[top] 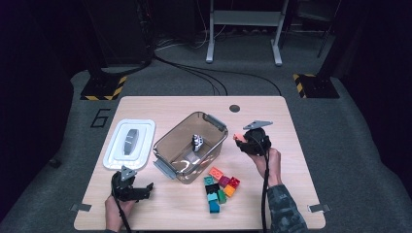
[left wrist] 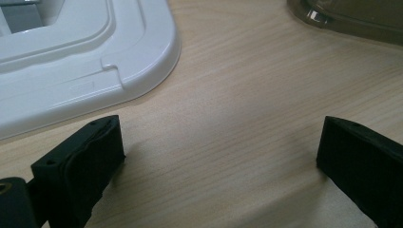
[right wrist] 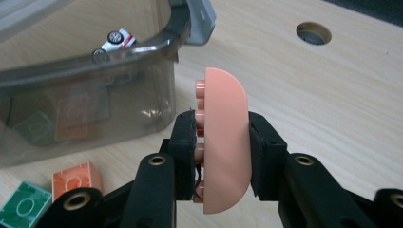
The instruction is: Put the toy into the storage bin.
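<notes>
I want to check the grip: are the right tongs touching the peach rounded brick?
Touching. In the right gripper view, both black pads of the right tongs press on the peach rounded brick, one on its studded side, one on its flat side.

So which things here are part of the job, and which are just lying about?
In the job:
- right gripper, shut on the peach brick
- clear bin, with a toy car inside
- pile of loose bricks by the bin

Lying about:
- white lid, set aside
- left gripper, open, resting on the table
</notes>
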